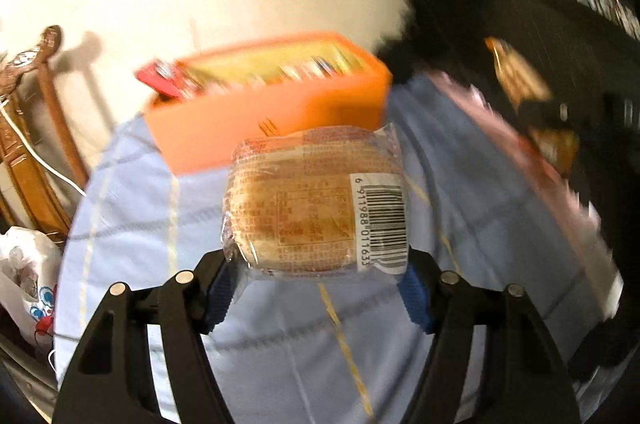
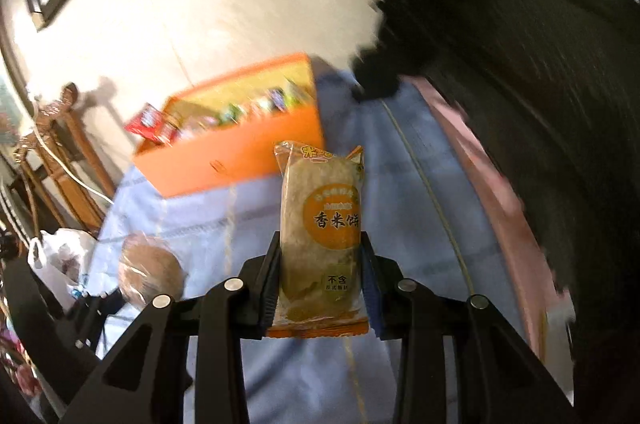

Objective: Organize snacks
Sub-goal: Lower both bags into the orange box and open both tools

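Observation:
My left gripper (image 1: 318,278) is shut on a round cake in clear wrap (image 1: 308,199), barcode side up, held above the blue checked cloth. My right gripper (image 2: 322,272) is shut on a rice cracker packet with an orange label (image 2: 320,236), held upright. The orange snack box (image 1: 276,103) stands ahead at the table's far side with several snack packs in it; it also shows in the right wrist view (image 2: 244,143). The left gripper with its cake shows low left in the right wrist view (image 2: 150,272).
The blue checked tablecloth (image 1: 160,224) covers the table. A pink strip (image 2: 500,183) runs along its right edge beside a dark blurred mass. Wooden furniture (image 1: 28,127) and a white plastic bag (image 1: 24,264) are at the left. Two snack packs (image 1: 520,75) lie at the right.

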Demonstrator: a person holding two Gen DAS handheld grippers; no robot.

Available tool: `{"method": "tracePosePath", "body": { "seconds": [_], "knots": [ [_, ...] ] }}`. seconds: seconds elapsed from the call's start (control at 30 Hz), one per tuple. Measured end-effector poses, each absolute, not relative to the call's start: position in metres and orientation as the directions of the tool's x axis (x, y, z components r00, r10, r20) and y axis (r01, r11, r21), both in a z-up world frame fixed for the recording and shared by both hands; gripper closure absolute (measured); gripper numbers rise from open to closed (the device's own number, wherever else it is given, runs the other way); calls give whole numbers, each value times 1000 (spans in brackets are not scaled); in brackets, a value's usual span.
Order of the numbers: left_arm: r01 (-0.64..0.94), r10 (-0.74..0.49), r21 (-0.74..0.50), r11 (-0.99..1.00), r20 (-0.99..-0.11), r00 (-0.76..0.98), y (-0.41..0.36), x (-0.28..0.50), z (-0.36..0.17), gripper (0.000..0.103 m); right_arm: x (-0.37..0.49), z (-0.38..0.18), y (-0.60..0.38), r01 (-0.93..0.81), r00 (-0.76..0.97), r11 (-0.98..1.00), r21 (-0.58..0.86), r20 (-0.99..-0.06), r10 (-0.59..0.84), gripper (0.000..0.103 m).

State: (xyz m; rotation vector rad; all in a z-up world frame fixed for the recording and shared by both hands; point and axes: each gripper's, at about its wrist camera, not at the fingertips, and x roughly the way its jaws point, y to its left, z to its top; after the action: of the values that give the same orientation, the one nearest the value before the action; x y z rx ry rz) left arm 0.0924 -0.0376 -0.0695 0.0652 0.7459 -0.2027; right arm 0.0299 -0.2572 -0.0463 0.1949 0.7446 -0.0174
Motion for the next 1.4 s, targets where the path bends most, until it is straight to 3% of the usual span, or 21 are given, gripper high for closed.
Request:
{"method": "tracePosePath", "body": {
  "seconds": [0.17, 0.37, 0.73, 0.77, 0.83, 0.87, 0.9, 0.93, 1.0, 1.4],
  "knots": [
    [102, -96, -27, 994, -639, 764, 4, 144, -15, 35, 87, -6, -232, -15, 776, 986, 165, -620, 115, 67],
    [-4, -45, -75, 997, -643, 764, 39, 227, 23, 35, 183, 11, -206, -101, 730, 985, 142, -662, 170, 67],
    [-57, 34, -5, 998, -745, 666, 56, 337, -26, 36, 311, -39, -192, -75, 624, 988, 135, -766, 152, 67],
    [-60, 39, -1, 998, -745, 666, 55, 340, -28, 36, 317, -43, -193, -66, 618, 988, 137, -772, 148, 66],
    [-56, 41, 5, 998, -736, 675, 56, 346, -31, 34, 326, -47, -193, -45, 617, 994, 96, -780, 103, 18],
    [-59, 48, 11, 998, -737, 674, 54, 350, -31, 24, 329, -47, -194, -18, 628, 999, 51, -776, 51, 4],
    [-67, 56, 16, 998, -747, 662, 52, 352, -31, 6, 332, -46, -192, -3, 636, 1000, 21, -771, 18, 3],
    [-86, 78, 29, 996, -755, 651, 51, 351, -30, 4, 332, -44, -194, 0, 643, 1000, -3, -766, -2, 3],
    [-114, 121, 60, 992, -740, 661, 49, 347, -27, 4, 327, -41, -201, -3, 646, 1000, -5, -764, -2, 3],
    [-84, 89, 42, 996, -714, 695, 32, 310, -11, 4, 272, -28, -203, -6, 652, 999, -53, -758, -36, 3]
  ]
}}
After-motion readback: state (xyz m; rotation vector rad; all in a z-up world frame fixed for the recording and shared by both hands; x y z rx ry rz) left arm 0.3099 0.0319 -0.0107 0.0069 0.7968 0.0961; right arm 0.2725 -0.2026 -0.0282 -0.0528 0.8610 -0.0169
